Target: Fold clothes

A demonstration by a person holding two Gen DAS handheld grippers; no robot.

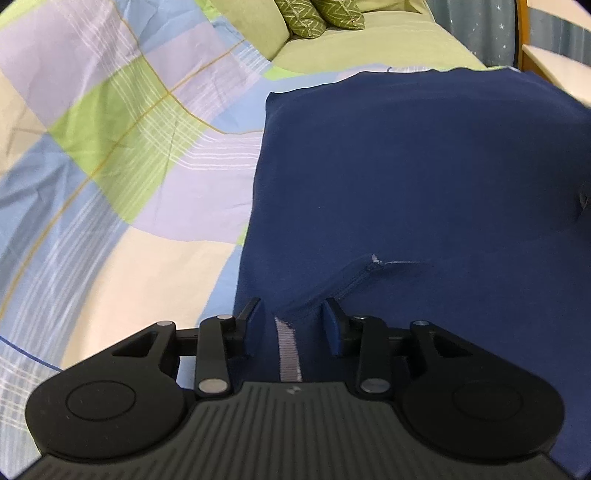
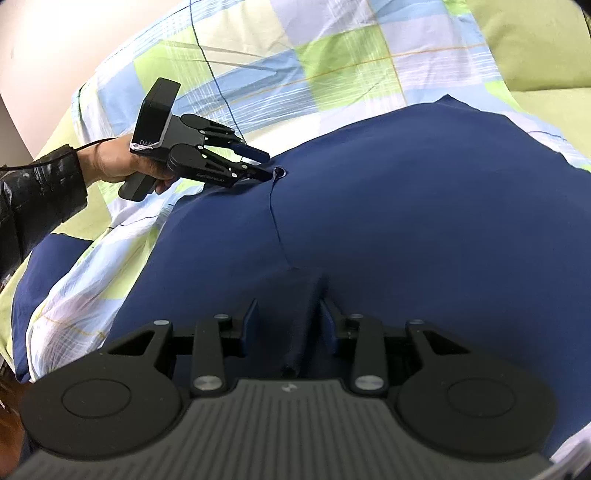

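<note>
A navy garment point(image 1: 406, 184) point(image 2: 406, 203) lies spread on a checked bedsheet point(image 1: 110, 147) point(image 2: 295, 55). In the left wrist view a grey drawstring point(image 1: 288, 350) and a zipped pocket point(image 1: 354, 280) show near its close edge. My left gripper point(image 1: 291, 314) point(image 2: 269, 166) sits at that edge with cloth filling the gap between its pads, and it looks shut on it. A hand point(image 2: 110, 162) in a dark sleeve holds it. My right gripper point(image 2: 288, 310) is shut on a raised fold at the garment's opposite edge.
Green patterned pillows point(image 1: 317, 14) lie at the head of the bed on a plain green cover. Pale wooden furniture point(image 1: 554, 62) stands past the bed's right side. Another navy piece point(image 2: 48, 266) lies by the sheet's edge at lower left. A wall point(image 2: 55, 37) rises behind.
</note>
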